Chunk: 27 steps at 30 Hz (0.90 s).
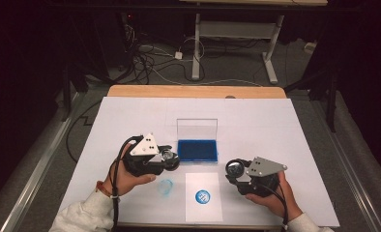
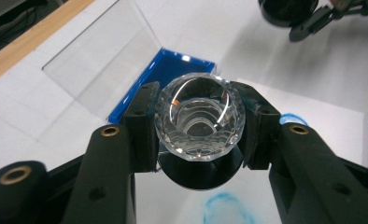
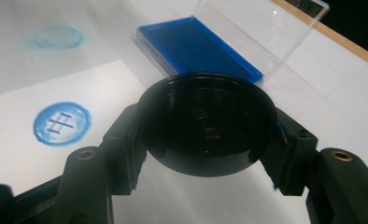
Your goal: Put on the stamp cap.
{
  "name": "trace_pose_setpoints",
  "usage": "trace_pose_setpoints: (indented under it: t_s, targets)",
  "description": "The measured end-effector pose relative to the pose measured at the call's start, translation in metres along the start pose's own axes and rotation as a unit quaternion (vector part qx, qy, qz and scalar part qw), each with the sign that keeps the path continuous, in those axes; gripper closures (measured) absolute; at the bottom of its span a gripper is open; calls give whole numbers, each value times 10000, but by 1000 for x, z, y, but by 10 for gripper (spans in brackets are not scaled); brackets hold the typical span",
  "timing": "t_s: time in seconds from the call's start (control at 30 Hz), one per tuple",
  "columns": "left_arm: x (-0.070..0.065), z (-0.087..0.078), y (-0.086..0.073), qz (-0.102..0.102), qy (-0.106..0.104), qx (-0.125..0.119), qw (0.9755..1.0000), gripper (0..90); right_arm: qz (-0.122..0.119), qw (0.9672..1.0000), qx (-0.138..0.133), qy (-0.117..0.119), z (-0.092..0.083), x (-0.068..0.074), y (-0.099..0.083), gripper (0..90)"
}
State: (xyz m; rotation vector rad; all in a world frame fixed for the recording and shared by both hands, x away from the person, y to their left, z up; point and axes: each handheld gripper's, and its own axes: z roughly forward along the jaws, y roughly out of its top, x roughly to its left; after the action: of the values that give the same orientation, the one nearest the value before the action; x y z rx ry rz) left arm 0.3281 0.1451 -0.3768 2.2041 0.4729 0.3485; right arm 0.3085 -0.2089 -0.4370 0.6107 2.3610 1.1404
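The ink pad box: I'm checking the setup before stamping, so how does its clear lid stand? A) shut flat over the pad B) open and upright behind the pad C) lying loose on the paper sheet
B: the clear lid stands upright behind the blue ink pad, which lies uncovered.

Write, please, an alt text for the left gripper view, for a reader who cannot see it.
The left gripper is shut on a clear faceted stamp with a black base, held above a white table. Behind it lies an open blue ink pad with its clear lid raised; a blue smudge marks the table below.
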Motion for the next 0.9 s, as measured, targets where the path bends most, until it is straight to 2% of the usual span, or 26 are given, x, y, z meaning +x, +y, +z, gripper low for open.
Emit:
trace_pose_setpoints:
  t_s: [0.3,0.47,0.9]
  targets:
    - [-4,8,15,46,-195,-158,9997,545,66,9996,-35,255,20,7,16,393]
    - [-5,12,19,71,-234,-173,9995,545,-36,9993,1,369,33,14,23,393]
    - [-9,16,24,141,-302,-198,9992,545,-200,9980,27,594,51,27,33,394]
